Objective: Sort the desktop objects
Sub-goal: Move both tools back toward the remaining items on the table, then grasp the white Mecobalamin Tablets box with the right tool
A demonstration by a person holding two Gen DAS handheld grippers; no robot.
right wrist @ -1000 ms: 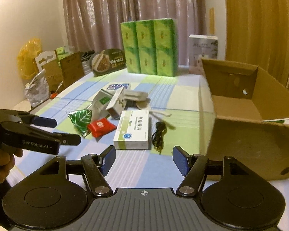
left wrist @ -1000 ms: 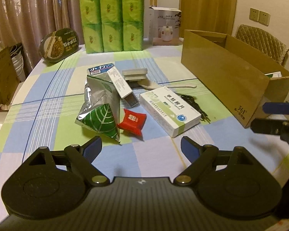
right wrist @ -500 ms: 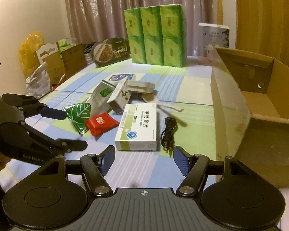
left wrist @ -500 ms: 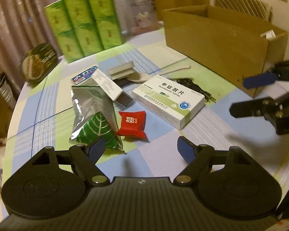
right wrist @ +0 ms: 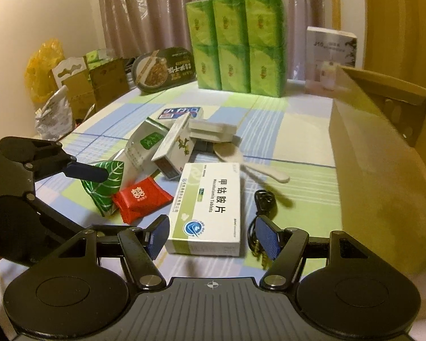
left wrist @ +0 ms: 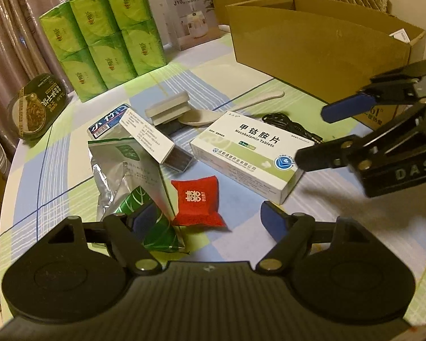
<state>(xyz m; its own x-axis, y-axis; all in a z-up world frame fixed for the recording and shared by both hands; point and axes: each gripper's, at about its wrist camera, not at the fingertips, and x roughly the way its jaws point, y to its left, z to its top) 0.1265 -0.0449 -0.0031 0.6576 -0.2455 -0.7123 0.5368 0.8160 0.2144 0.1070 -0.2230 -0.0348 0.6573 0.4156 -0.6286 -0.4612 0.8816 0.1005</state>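
Right wrist view — right gripper (right wrist: 211,233): jaws apart, nothing held, straddling the near end of the white tablet box (right wrist: 207,210), pads not touching it. Black cable (right wrist: 262,207): coiled just beside the box on the side toward the cardboard box (right wrist: 383,170), its plug end lying right by the right-hand pad. Risk: closing here could catch the cable along with the box, or nudge the box askew into the red sachet (right wrist: 140,199).

Left wrist view — left gripper (left wrist: 210,218): jaws have just been closing, still apart, empty, framing the red sachet with the green foil pouch (left wrist: 144,218) against one pad. Risk: the pinch may take the pouch corner too, dragging the leaning small carton (left wrist: 147,135) down.

Both grippers near each other over the checked tablecloth (left wrist: 56,153) — collision is likely if both close in together.
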